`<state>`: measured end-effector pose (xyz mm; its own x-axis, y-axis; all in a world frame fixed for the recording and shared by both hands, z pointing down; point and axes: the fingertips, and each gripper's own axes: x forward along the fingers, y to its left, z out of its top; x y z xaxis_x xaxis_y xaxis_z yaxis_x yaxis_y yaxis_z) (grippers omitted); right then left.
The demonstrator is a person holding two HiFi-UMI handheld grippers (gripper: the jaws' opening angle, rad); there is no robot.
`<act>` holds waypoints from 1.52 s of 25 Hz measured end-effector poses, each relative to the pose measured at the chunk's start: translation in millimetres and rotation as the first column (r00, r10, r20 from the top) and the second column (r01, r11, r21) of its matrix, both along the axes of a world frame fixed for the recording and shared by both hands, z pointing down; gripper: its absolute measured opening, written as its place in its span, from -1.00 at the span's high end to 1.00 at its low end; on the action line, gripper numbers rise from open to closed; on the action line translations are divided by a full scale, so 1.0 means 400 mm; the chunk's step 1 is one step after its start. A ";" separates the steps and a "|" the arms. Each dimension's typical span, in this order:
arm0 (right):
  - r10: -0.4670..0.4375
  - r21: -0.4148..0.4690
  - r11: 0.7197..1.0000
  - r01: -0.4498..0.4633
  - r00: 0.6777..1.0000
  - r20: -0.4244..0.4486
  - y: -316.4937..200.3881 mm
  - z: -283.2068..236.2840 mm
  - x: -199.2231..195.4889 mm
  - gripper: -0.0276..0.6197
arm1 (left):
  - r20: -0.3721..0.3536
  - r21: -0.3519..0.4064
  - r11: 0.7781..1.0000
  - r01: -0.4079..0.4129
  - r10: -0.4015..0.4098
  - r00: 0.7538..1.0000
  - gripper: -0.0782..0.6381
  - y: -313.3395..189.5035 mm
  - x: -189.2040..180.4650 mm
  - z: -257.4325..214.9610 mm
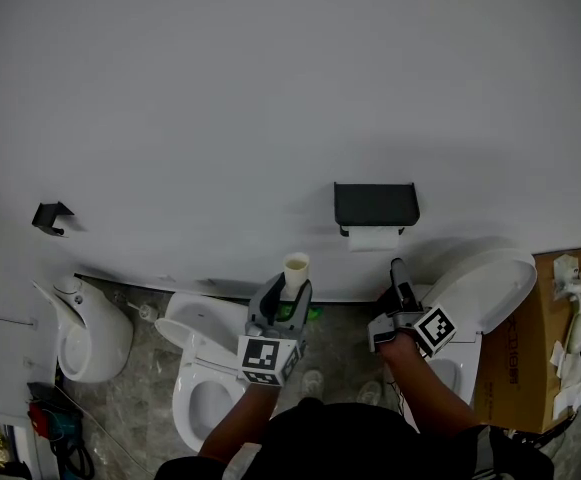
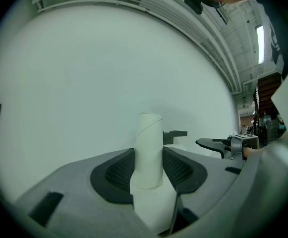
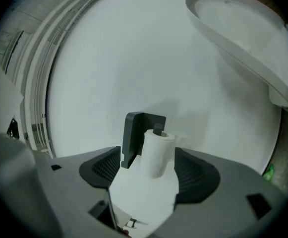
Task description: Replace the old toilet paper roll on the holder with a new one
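A black holder (image 1: 375, 204) hangs on the white wall with a white paper roll (image 1: 373, 238) under it. My right gripper (image 1: 400, 268) stands open just below and right of that roll. In the right gripper view the roll (image 3: 158, 152) sits on the holder's (image 3: 136, 133) pin, a loose sheet hanging toward me between the wide jaws; my right gripper (image 3: 151, 170) does not press it. My left gripper (image 1: 292, 290) is shut on an upright bare cardboard tube (image 1: 296, 271). In the left gripper view the tube (image 2: 148, 152) stands between the pads of my left gripper (image 2: 148, 165).
A toilet with its seat (image 1: 198, 373) down stands below left, another with raised lid (image 1: 490, 286) at right. A white floor fixture (image 1: 90, 338) is at far left, and a cardboard box (image 1: 545, 343) at far right. A black hook (image 1: 52, 215) sticks from the wall.
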<state>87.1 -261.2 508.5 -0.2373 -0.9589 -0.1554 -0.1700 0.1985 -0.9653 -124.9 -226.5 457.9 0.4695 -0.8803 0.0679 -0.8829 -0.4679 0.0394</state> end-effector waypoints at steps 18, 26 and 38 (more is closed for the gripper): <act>0.014 0.140 0.981 0.137 0.668 -0.744 0.080 -0.142 0.020 0.78 | -0.035 -0.002 1.000 0.000 0.000 0.999 0.30 -0.016 0.019 -0.003; 0.034 0.111 0.983 0.146 0.447 -0.894 0.091 -0.183 0.040 0.91 | -0.007 -0.007 1.000 0.030 -0.030 1.000 0.30 -0.025 0.008 0.001; 0.125 0.158 0.978 0.136 0.224 -0.966 0.089 -0.218 0.034 0.91 | -0.006 -0.001 1.000 0.012 -0.012 1.000 0.30 -0.032 0.027 -0.003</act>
